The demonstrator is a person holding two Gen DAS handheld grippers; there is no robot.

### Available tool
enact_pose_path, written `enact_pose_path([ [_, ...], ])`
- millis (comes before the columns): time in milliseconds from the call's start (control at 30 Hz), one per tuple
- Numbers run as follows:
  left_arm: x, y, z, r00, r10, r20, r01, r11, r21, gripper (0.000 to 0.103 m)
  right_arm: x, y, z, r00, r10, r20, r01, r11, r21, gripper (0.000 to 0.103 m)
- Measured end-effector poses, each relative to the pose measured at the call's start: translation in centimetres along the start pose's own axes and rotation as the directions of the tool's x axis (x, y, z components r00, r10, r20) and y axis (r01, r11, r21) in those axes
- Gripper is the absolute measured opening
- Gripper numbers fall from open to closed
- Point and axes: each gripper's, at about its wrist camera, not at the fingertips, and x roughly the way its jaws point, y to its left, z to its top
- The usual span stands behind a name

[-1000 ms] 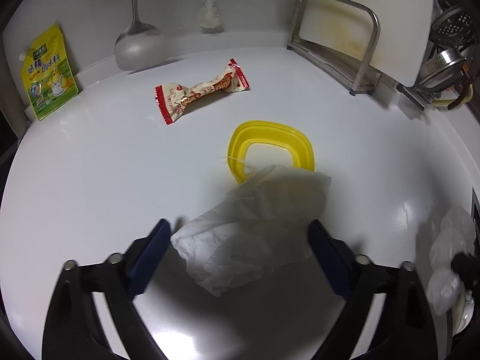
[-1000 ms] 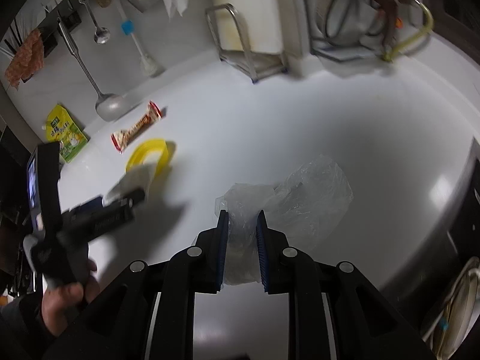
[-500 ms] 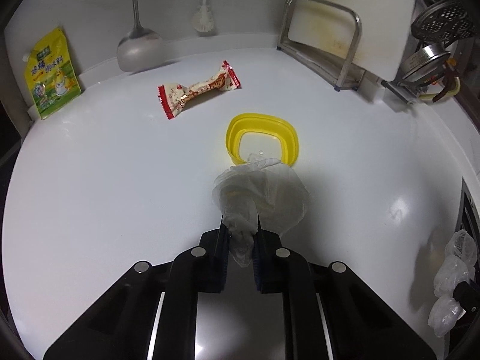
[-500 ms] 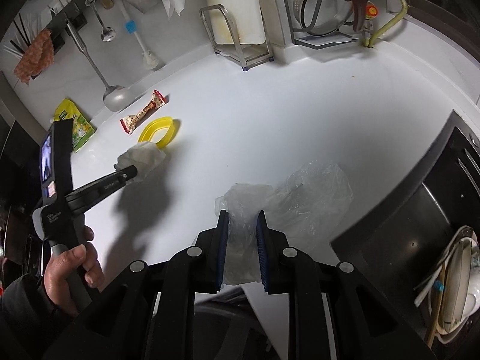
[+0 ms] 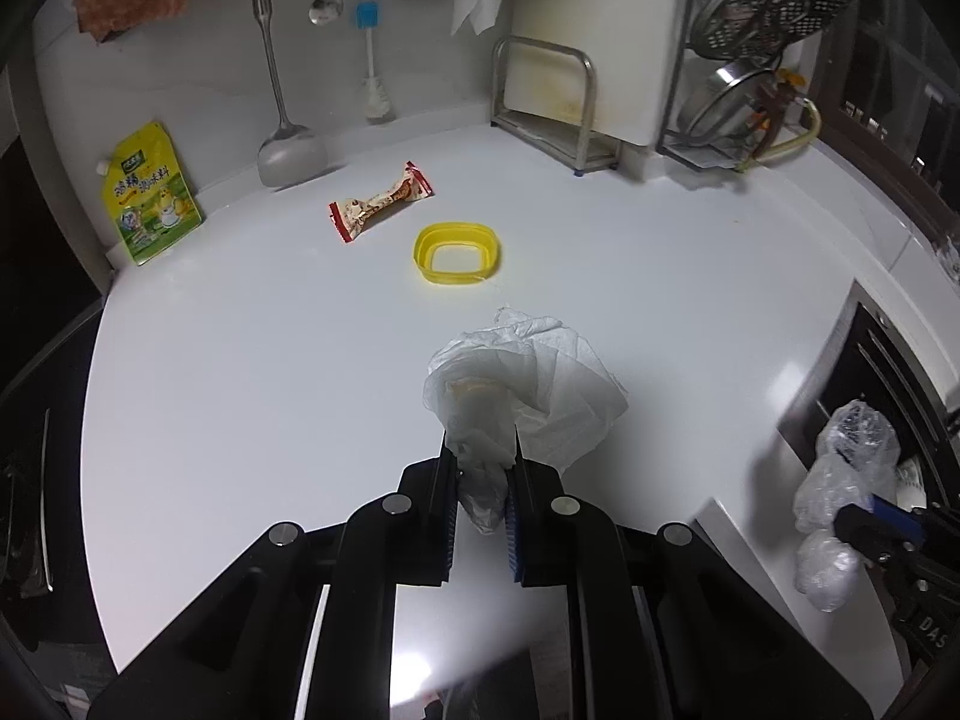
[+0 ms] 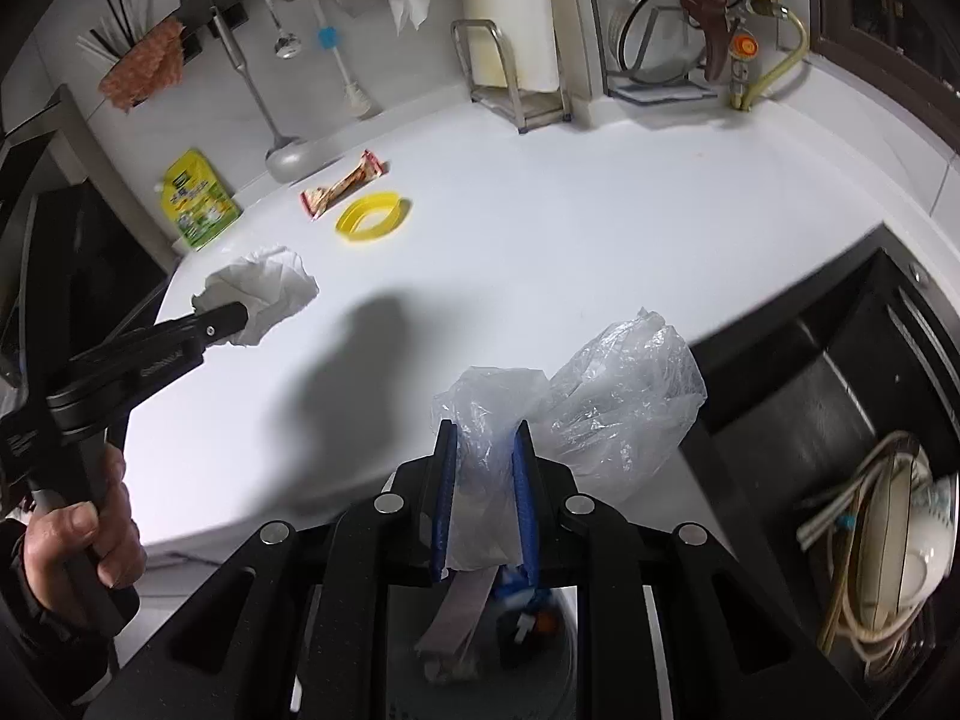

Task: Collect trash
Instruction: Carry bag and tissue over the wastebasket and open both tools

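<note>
Trash: crumpled tissue pinched in closed left tongs above the surface, right tongs clamped on plastic bag; snack wrapper and yellow ring not yet collected

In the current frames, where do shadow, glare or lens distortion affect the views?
Right wrist view: a dark shadow falls on the white counter beside the crumpled tissue. Left wrist view: glare streaks the counter's near edge under the left gripper. Both views: fisheye bends the edges.
</note>
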Motion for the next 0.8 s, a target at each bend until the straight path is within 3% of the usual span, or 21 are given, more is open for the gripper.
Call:
enact_pose_path([
  [200, -3.3, -2.0, -4.2, 1.000, -0.011, -0.005, 0.011, 1.000, 0.013, 0.014, -1.5, 0.8, -3.4, 0.999, 0.027, -0.038, -0.029, 0.998, -0.051, 0.018],
  [467, -4.7, -3.6, -10.3, 0.996, -0.019, -0.090, 0.020, 1.000, 0.016, 0.014, -1.8, 0.9, -8.2, 0.991, 0.075, -0.114, -0.085, 0.993, -0.082, 0.018],
  [800, -4.4, -4.9, -14.3, 0.987, -0.019, -0.157, 0.015, 1.000, -0.022, 0.014, -1.3, 0.9, -10.4, 0.980, 0.112, -0.162, -0.133, 0.984, -0.122, 0.018],
])
